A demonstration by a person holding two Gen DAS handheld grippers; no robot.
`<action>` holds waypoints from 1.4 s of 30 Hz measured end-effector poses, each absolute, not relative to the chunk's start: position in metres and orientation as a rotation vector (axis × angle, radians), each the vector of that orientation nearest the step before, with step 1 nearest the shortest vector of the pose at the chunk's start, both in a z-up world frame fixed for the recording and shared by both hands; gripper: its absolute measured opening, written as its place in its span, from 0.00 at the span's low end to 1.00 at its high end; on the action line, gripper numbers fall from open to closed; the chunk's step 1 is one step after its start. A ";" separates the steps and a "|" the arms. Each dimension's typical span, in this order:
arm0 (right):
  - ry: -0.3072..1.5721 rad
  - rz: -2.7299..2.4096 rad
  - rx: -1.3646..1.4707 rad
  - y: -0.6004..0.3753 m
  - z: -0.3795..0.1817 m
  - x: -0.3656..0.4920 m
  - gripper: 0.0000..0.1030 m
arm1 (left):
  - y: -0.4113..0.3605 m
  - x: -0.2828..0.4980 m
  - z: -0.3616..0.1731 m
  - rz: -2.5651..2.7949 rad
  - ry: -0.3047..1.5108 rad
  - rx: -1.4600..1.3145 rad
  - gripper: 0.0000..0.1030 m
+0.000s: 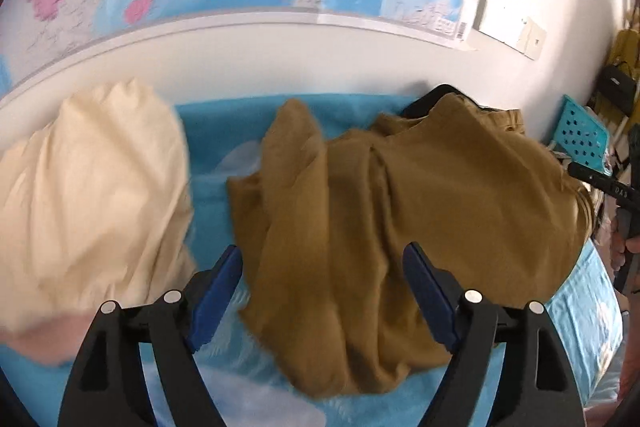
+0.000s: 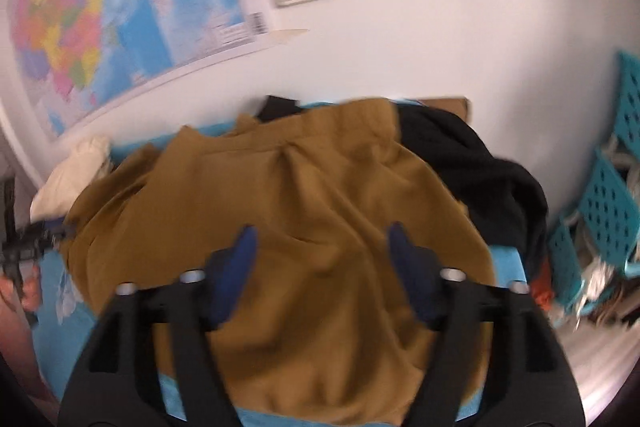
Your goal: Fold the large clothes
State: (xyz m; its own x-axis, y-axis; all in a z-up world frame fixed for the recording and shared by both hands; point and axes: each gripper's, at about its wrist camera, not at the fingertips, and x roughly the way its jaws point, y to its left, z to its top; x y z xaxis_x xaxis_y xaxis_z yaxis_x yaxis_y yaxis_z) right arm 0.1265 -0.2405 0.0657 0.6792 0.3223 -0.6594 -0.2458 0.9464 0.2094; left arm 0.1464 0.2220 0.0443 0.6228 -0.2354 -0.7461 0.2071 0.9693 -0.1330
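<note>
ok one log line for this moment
left gripper: open | right gripper: open | brown garment: lying loose on blue cover

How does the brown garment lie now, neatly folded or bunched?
Bunched: the brown garment lies rumpled in loose, uneven folds on the blue sheet, one end trailing out.

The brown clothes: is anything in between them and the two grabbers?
No. Both the left gripper and the right gripper are open right above the brown garment, with nothing between. The cream cloth and black garment lie beside it.
</note>
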 end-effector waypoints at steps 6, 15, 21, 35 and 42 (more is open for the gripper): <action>0.844 0.372 0.017 -0.198 0.048 0.168 0.47 | 0.200 0.190 0.029 -0.255 0.955 0.032 0.57; 0.600 0.314 0.054 -0.212 0.101 0.157 0.03 | 0.203 0.201 0.051 -0.222 0.861 -0.029 0.10; 0.763 0.313 0.072 -0.206 0.052 0.194 0.05 | 0.202 0.216 0.026 -0.200 0.923 -0.049 0.13; 0.779 0.460 0.354 -0.269 0.056 0.106 0.71 | 0.233 0.120 0.050 -0.152 0.790 -0.107 0.68; 0.935 0.607 0.534 -0.282 0.010 0.038 0.84 | 0.238 0.047 0.019 -0.318 0.892 -0.333 0.75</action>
State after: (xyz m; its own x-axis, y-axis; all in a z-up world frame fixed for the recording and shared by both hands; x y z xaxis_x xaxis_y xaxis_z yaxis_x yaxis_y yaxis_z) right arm 0.0380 -0.2818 0.0102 0.4538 0.6835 -0.5717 -0.2446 0.7125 0.6576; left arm 0.0474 0.2376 0.0189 0.5882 -0.4040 -0.7006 0.1312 0.9025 -0.4103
